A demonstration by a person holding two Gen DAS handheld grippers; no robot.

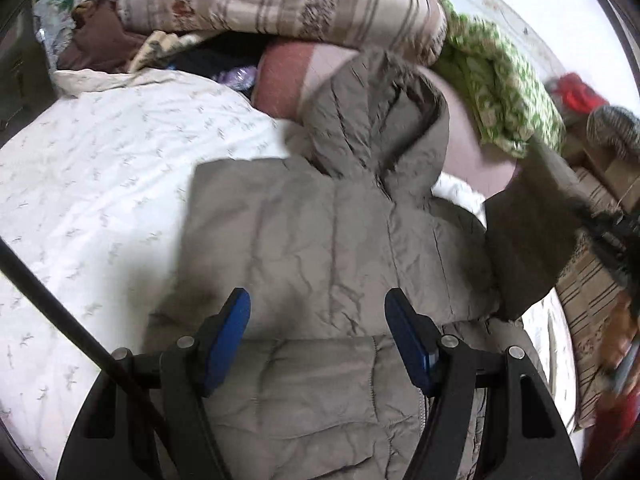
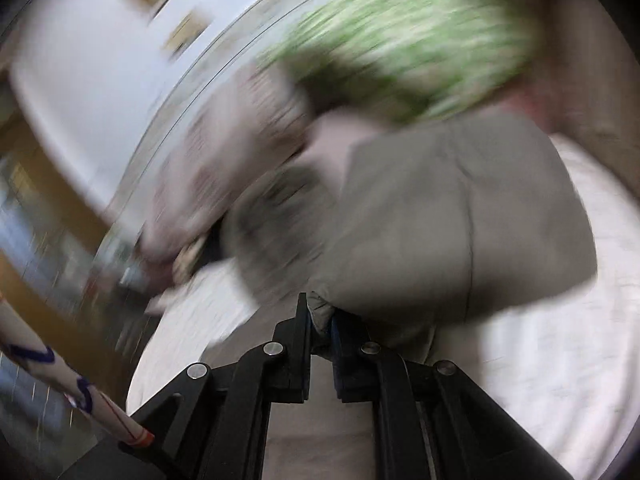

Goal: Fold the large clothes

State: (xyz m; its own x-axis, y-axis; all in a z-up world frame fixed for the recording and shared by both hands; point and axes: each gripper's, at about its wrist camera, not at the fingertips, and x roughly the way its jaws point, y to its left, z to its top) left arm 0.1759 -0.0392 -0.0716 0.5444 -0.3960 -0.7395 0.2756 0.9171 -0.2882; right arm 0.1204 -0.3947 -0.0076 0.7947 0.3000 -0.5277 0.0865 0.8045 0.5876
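A grey-brown hooded puffer jacket [image 1: 320, 240] lies front up on the white bed cover [image 1: 100, 168], hood towards the pillows. My left gripper [image 1: 318, 312] is open, its blue pads just above the jacket's lower body, holding nothing. The jacket's right sleeve [image 1: 532, 232] is lifted off the bed at the right. In the blurred right wrist view my right gripper [image 2: 320, 316] is shut on a fold of that jacket sleeve [image 2: 460, 216], which hangs up in front of the camera.
A striped folded quilt [image 1: 280, 0], a pink pillow [image 1: 288, 76], a green patterned cloth [image 1: 500, 76] and dark clothes [image 1: 100, 40] are piled at the head of the bed. Red and striped items [image 1: 580, 96] lie at the right edge. A wall and wooden furniture [image 2: 48, 184] show at left.
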